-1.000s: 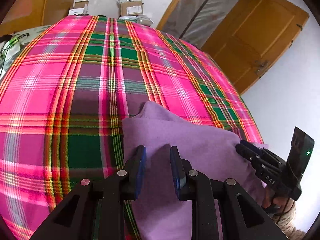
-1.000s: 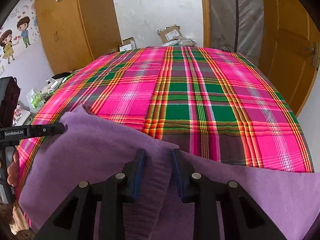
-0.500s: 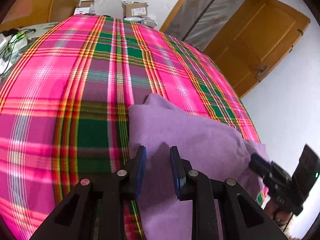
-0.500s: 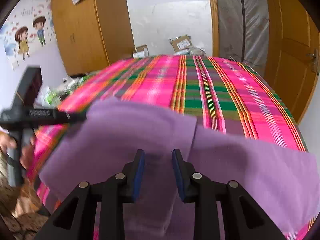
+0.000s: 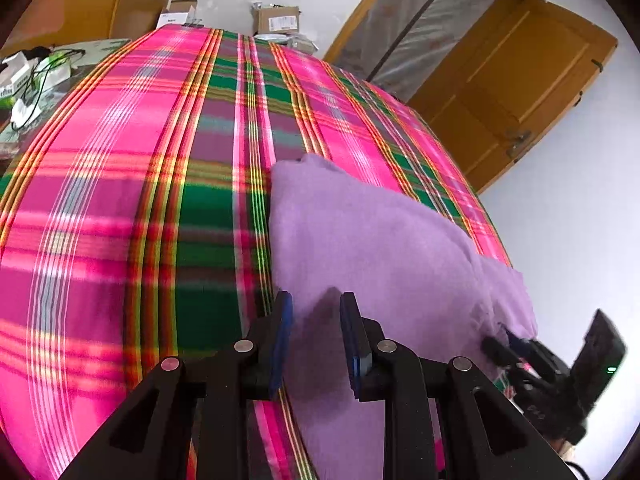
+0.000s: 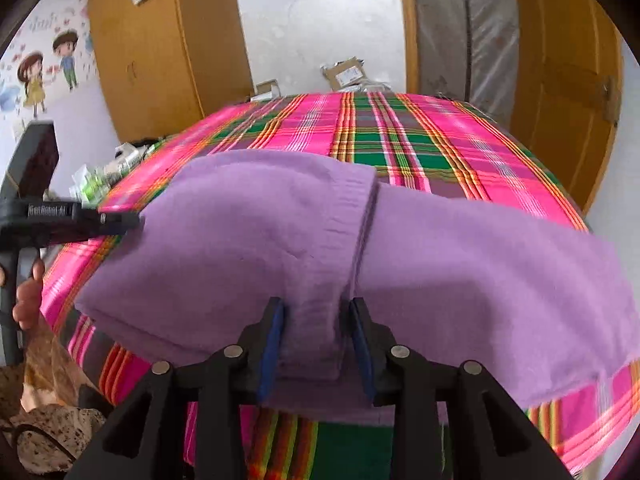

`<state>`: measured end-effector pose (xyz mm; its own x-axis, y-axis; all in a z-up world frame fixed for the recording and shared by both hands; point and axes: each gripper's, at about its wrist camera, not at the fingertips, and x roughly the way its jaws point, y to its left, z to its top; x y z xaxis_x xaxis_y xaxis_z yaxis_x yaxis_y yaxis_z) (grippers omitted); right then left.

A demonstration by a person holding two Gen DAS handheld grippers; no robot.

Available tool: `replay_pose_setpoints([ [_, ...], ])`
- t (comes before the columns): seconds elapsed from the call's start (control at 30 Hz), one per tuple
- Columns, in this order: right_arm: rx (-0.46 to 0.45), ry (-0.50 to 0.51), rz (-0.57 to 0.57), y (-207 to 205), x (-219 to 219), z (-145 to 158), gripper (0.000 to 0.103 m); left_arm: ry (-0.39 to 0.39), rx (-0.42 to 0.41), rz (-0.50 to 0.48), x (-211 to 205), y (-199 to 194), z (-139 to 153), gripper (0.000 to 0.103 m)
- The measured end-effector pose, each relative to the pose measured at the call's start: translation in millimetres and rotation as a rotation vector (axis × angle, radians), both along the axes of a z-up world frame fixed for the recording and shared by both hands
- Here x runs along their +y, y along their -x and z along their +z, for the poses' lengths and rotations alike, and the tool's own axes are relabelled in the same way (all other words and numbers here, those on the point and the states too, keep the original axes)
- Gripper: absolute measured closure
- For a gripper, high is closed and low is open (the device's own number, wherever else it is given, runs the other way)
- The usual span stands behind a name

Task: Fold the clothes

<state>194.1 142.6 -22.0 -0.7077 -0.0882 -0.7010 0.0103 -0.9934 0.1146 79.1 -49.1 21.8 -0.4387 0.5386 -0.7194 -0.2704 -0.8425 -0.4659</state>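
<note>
Right gripper (image 6: 316, 344), bottom centre of its view: jaws pinching a bunched, ribbed edge of the purple garment (image 6: 248, 232), cloth filling the gap between the blue pads. Left gripper (image 5: 316, 344), bottom centre of its view: jaws part-closed with purple cloth between them, likely nipping an edge, but contact with the pads is not clear, so cannot tell for sure. Garment (image 5: 372, 240) sits at the near edge of the plaid bed cover (image 5: 140, 184), lifted and draped between the two grippers, a doubled layer showing at left of the right view, one part spreading to the lower right. The other gripper shows in each view: right one at lower right of the left view, left one at mid left of the right view with a hand (image 6: 28, 300) on its handle. Step judged: mid-fold, both ends held up off the cover and being carried or shaken flat; whether this is a first or a later fold the frames don't settle. Next move calls for keeping both grips, keeping the span taut and level, lowering edges aligned onto the cover without letting the loose right part drag or bunch. Containers: cardboard boxes (image 6: 344, 74) at top centre beyond the bed, contents not visible; a wardrobe (image 6: 160, 52) upper left, doors shut.
</note>
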Motion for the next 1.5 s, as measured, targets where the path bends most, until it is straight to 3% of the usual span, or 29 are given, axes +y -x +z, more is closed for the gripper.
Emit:
replay_pose_setpoints([
  [0.1, 0.0, 0.01, -0.004, -8.2, -0.3, -0.4, 0.069, 0.018, -0.012, -0.012, -2.1, -11.9, -4.1, 0.078],
  [0.27, 0.031, -0.07, -0.012, -22.2, -11.0, 9.5, 0.069, 0.03, -0.033, -0.041, -5.9, -31.7, -10.7, 0.078],
  [0.57, -0.022, -0.104, -0.062, -31.3, -11.3, 8.1, 0.068, 0.043, -0.018, -0.08, -11.0, -58.6, -14.0, 0.078],
  [0.8, 0.071, -0.105, -0.053, -40.7, -24.9, 30.1, 0.068, 0.127, 0.017, -0.13, -8.2, -83.0, -11.4, 0.077],
  [1.03, 0.07, -0.08, 0.116, -16.4, -63.5, 28.2, 0.068, 0.165, 0.027, -0.189, -11.4, -93.1, -12.4, 0.077],
  [1.3, 0.049, -0.083, 0.357, -3.3, -121.4, 15.1, 0.068, 0.088, -0.006, -0.109, -35.8, -96.5, -13.4, 0.077],
  [1.5, 0.021, -0.061, 0.438, 1.3, -141.2, 7.2, 0.068, 0.017, -0.016, -0.065, -46.1, -84.3, -12.9, 0.077],
])
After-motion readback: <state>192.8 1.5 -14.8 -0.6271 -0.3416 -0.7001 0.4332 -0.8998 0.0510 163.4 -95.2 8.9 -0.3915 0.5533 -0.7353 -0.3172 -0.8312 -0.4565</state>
